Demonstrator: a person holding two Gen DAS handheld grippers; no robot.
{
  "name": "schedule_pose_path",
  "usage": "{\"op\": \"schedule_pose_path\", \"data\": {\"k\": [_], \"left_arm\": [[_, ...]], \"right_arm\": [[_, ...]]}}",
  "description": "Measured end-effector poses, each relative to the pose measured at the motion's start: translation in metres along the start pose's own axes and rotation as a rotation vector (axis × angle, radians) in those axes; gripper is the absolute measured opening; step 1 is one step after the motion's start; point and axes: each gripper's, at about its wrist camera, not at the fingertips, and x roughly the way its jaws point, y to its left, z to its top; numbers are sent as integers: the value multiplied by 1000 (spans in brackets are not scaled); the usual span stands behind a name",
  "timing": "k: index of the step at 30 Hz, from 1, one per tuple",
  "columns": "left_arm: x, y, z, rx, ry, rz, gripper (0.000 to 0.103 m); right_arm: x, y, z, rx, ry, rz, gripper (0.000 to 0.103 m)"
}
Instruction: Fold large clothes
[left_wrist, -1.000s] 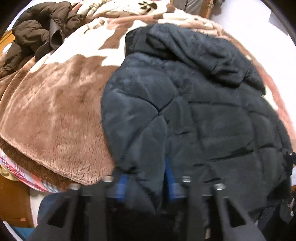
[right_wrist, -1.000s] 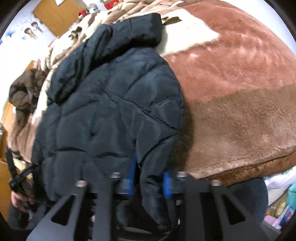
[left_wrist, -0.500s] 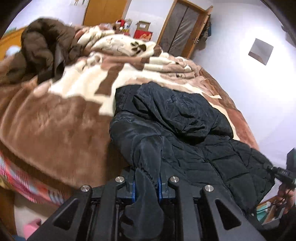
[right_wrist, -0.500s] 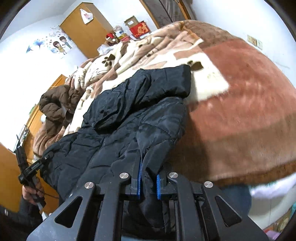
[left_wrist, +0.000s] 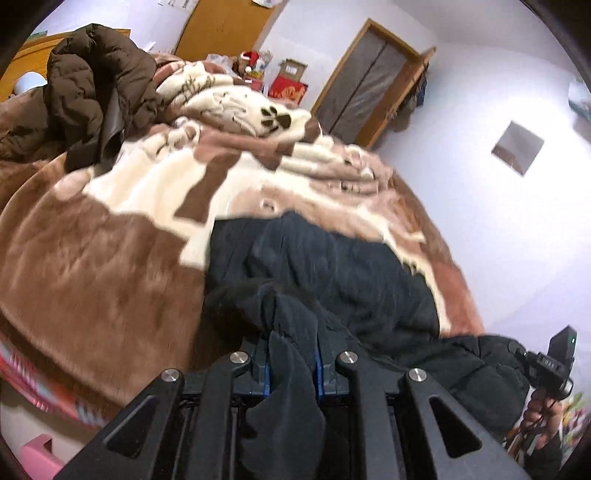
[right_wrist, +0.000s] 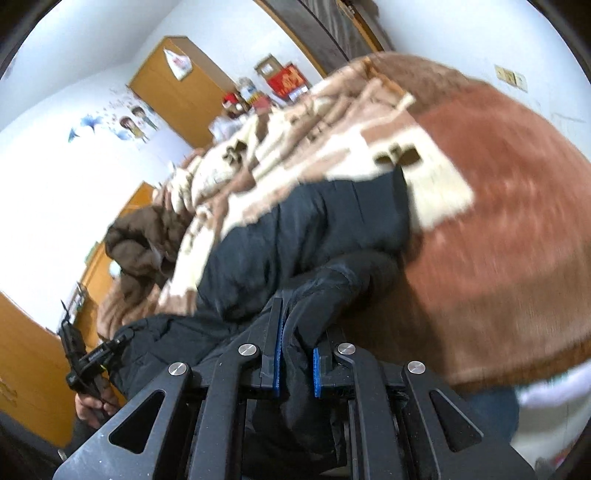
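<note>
Both grippers now sit higher than a second ago — black jacket (left_wrist: 332, 280) hem lifted off the bed (left_wrist: 92, 258), far half on the blanket. Left gripper (left_wrist: 291, 363) jaws just closed, pinching fabric; right gripper (right_wrist: 295, 363) jaws nearly closed, also clamping hem.

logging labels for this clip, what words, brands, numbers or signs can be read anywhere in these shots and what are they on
No text can be read for certain.
Red box by the far wall: printing, too blurred to read.
Cardboard box: a label, too small to read.
Handle of the other tongs: pale lettering, too blurred to read.
Wall stickers: cartoon figures, no legible words.
Black puffer jacket: no label visible.
</note>
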Motion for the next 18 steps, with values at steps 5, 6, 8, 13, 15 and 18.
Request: {"op": "schedule_pose_path", "data": {"k": [5, 6, 8, 13, 15, 18], "left_arm": [[41, 10, 55, -73, -7, -7, 18], [53, 13, 65, -85, -2, -4, 18], [81, 17, 82, -109, 15, 12, 19], [165, 36, 105, -139, 104, 88, 20], [198, 46, 103, -148, 145, 115, 22], [233, 56, 95, -156, 181, 143, 25]], "right_arm": [[36, 0, 60, 31, -35, -8, 12], [45, -2, 69, 38, -33, -13, 13], [73, -7, 92, 61, -15, -38, 13], [153, -36, 130, 113, 88, -135, 14], [186, -51, 136, 125, 143, -177, 15], [229, -73, 136, 144, 212, -216, 17]]}}
